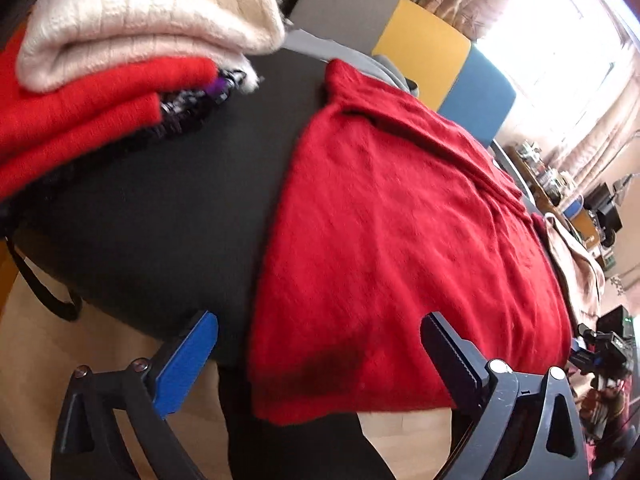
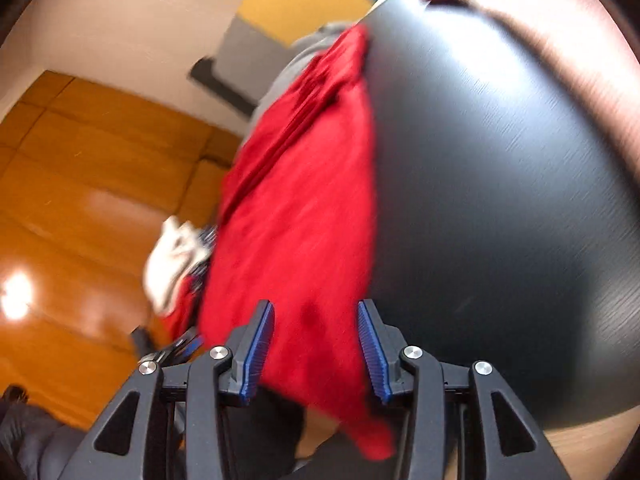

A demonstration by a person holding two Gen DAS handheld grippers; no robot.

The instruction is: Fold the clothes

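Observation:
A dark red garment [image 1: 400, 248] lies spread over the black table [image 1: 168, 216], its near hem hanging over the front edge. My left gripper [image 1: 320, 332] is open, its fingers straddling that hem without closing on it. In the right wrist view the same red garment [image 2: 296, 216] runs along the table's left side, a corner drooping off the edge. My right gripper [image 2: 316, 344] is open with the cloth lying between its blue pads [image 2: 260, 352]; the view is blurred.
A stack of folded clothes sits at the table's far left: a cream knit [image 1: 132, 20] on a bright red piece [image 1: 80, 120] over a dark patterned one. A beige garment [image 1: 576, 264] lies at the right end. Grey, yellow and blue panels [image 1: 424, 44] stand behind.

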